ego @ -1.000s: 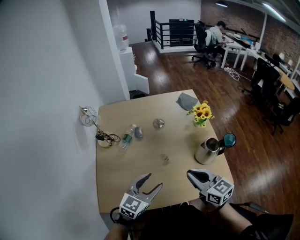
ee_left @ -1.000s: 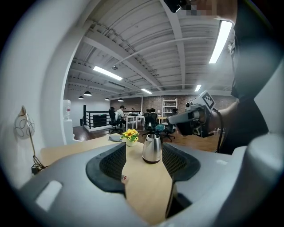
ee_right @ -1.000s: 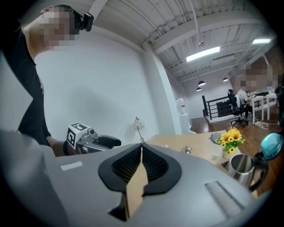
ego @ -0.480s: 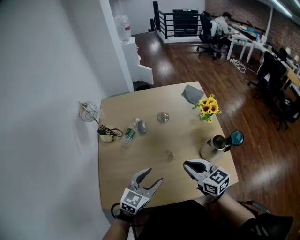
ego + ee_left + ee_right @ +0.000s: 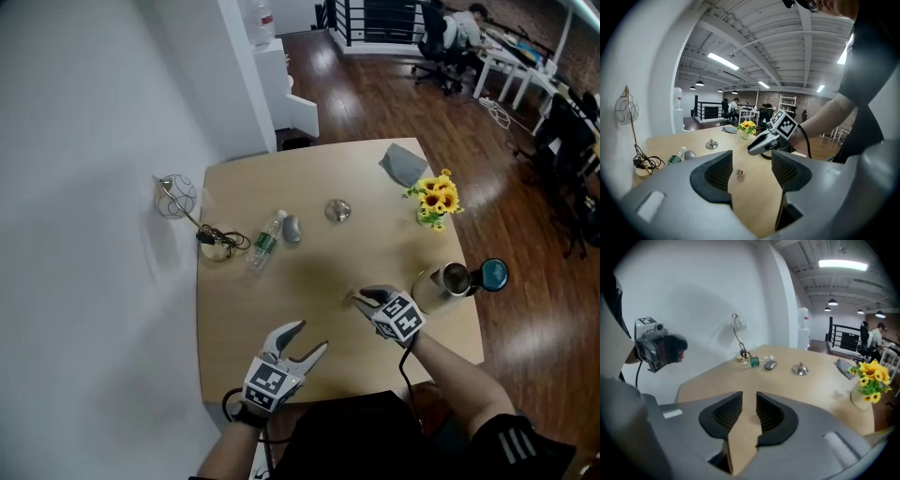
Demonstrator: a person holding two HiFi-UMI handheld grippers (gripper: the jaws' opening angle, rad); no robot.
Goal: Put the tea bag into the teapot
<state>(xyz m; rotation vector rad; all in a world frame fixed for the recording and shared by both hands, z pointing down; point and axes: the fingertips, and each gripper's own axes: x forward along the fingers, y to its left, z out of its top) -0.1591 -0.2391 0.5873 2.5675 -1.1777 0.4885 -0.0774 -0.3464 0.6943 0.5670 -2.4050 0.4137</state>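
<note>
The steel teapot stands near the table's right edge, its teal lid swung open. In the left gripper view the small white tea bag lies flat on the wood. The right gripper hovers just above and beyond it. In the head view my right gripper is low over the table left of the teapot, and I cannot make out the tea bag there. Its jaws have just been opening, with only bare table between them. My left gripper stands open and empty near the front edge.
Yellow flowers in a vase stand behind the teapot, and a grey cloth lies at the far corner. A metal knob, a grey mouse, a water bottle and coiled cable lie toward the left wall.
The right gripper has dropped and moved forward to the table's middle, beside the teapot, and its jaws went from shut to open. The left gripper sank a little.
</note>
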